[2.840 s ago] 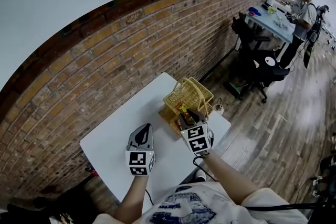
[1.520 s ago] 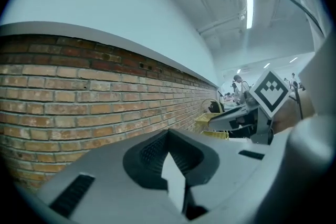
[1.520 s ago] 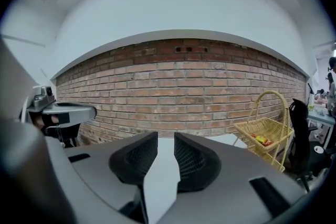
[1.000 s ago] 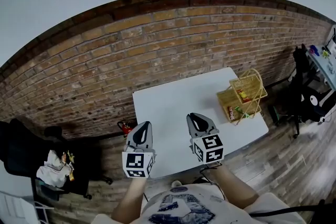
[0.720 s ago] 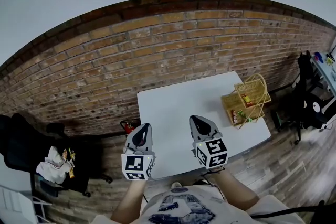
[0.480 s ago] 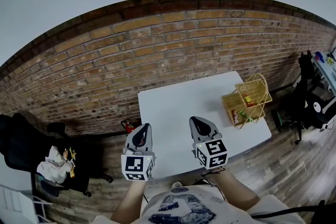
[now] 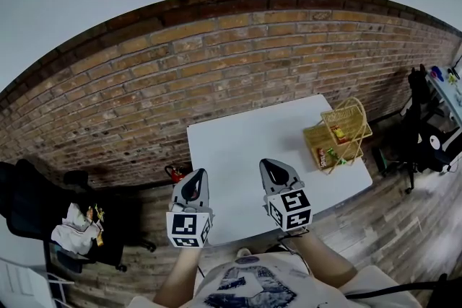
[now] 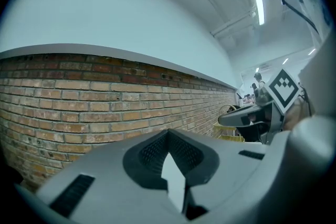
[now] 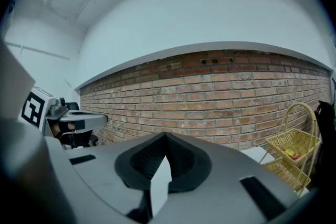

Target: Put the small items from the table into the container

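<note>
The left gripper [image 7: 196,180] and right gripper [image 7: 271,171] are shut tight on nothing; the small items [image 7: 338,134] lie in the basket [image 7: 312,132] at the table's [image 7: 245,141] right end; they look light, maybe crinkly; pinch one gently round its middle.

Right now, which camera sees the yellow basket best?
The head view: it shows the whole yellow basket from above, with things inside. The right gripper view catches it side-on at the picture's right edge. The left gripper view shows only a small sliver.
</note>
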A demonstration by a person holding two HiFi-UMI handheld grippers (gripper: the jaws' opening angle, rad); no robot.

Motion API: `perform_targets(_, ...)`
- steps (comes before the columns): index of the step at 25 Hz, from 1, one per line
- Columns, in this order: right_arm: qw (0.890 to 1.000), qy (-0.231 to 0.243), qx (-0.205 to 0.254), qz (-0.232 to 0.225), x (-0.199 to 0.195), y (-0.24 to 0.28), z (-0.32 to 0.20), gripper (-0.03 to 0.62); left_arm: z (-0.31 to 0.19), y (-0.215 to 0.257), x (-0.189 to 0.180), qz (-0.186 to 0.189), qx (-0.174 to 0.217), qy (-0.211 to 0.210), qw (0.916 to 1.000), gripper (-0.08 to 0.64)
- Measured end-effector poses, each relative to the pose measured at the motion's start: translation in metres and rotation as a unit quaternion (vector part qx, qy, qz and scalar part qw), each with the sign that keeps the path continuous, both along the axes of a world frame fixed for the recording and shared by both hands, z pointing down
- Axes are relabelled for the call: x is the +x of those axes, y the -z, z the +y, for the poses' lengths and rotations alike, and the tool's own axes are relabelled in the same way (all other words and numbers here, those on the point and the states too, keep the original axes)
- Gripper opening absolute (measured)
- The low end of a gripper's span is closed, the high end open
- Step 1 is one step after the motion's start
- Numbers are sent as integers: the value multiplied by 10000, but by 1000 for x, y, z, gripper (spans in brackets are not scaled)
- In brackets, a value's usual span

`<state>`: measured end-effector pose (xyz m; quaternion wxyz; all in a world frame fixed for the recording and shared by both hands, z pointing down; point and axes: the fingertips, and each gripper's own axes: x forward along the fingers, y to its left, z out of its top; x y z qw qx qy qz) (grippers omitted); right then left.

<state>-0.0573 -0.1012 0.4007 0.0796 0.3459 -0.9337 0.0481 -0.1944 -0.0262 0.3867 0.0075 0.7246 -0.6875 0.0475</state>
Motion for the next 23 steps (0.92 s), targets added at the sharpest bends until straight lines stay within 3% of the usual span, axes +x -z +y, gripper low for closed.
perform_targets(23, 9999, -13, -59, 98, -1, -6, -7, 20, -11, -6, 0, 91, -45, -70, 9999, 48)
